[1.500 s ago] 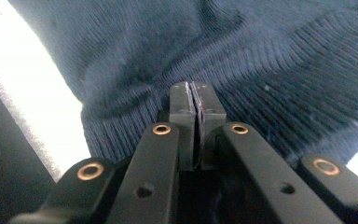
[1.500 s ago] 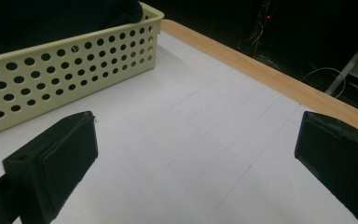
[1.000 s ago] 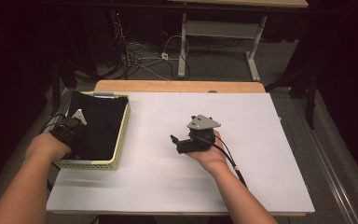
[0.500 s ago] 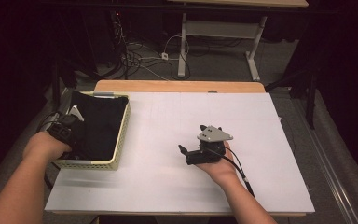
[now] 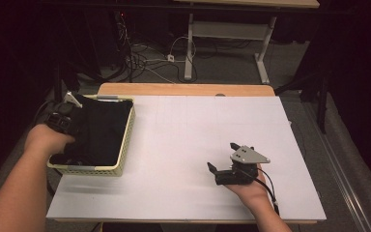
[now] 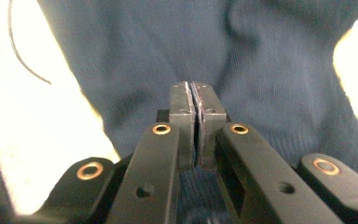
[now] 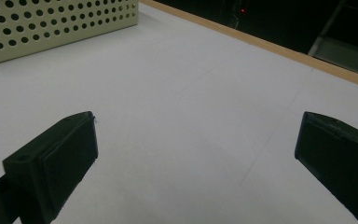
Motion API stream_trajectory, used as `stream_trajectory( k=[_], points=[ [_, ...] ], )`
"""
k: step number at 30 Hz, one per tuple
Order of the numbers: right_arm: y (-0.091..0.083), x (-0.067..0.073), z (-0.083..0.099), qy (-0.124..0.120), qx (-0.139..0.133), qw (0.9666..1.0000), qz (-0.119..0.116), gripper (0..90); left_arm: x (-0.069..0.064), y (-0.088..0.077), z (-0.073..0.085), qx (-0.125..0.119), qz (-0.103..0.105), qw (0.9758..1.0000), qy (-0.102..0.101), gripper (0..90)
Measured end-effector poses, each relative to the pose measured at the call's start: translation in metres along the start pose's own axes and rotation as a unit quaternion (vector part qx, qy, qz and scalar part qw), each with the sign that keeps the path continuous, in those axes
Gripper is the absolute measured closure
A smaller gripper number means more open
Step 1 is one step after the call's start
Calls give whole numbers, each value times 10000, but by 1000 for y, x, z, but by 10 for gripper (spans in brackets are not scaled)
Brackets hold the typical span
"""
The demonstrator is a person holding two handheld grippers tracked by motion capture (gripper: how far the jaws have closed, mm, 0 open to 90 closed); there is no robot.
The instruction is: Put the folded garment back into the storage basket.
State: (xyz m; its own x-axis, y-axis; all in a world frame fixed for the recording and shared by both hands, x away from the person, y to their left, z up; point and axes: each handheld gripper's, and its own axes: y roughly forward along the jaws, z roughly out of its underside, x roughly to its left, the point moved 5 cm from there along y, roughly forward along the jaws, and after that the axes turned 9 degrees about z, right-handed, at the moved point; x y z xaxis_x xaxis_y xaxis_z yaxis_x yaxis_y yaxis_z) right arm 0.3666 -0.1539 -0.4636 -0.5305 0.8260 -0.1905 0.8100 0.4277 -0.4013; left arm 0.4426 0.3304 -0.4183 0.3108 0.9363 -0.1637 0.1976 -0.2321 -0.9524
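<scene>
A dark blue knitted garment (image 5: 99, 128) lies in a pale yellow perforated basket (image 5: 125, 140) at the table's left. My left gripper (image 5: 70, 121) reaches in over the basket's left rim, shut on a fold of the garment. In the left gripper view the two pads (image 6: 184, 100) press together with the knit fabric (image 6: 261, 60) pinched between them and hanging behind. My right gripper (image 5: 222, 156) rests low over the bare white table near its front right, open and holding nothing. In the right gripper view its jaws (image 7: 200, 154) stand wide apart.
The white table top (image 5: 188, 130) has a wooden strip (image 5: 183, 89) along its far edge. The basket's perforated wall (image 7: 51, 23) shows far off in the right gripper view. Cables and a desk frame (image 5: 222, 43) lie on the dark floor beyond.
My right hand has drawn back toward the table's front right, away from the basket. My left hand has risen a little at the basket's left rim with the garment in its jaws.
</scene>
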Motion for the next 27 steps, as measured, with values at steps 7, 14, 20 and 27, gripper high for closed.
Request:
stream_trajectory(
  k=[7, 14, 20, 27],
  points=[
    [-14, -12, 12, 139, 81, 9997, 181, 0, 14, 12, -35, -568, -111, 9982, -173, 860],
    [-27, -12, 15, 238, 57, 9991, 342, 0, 38, 54, -63, -980, -268, 9935, -515, 858],
    [-32, -3, 13, 133, 53, 9992, 373, 0, 45, 89, -68, -779, -261, 9955, -480, 858],
    [-32, 6, 14, 109, 106, 9994, 306, 0, 48, 97, -66, -948, -189, 9938, -546, 858]
  ],
)
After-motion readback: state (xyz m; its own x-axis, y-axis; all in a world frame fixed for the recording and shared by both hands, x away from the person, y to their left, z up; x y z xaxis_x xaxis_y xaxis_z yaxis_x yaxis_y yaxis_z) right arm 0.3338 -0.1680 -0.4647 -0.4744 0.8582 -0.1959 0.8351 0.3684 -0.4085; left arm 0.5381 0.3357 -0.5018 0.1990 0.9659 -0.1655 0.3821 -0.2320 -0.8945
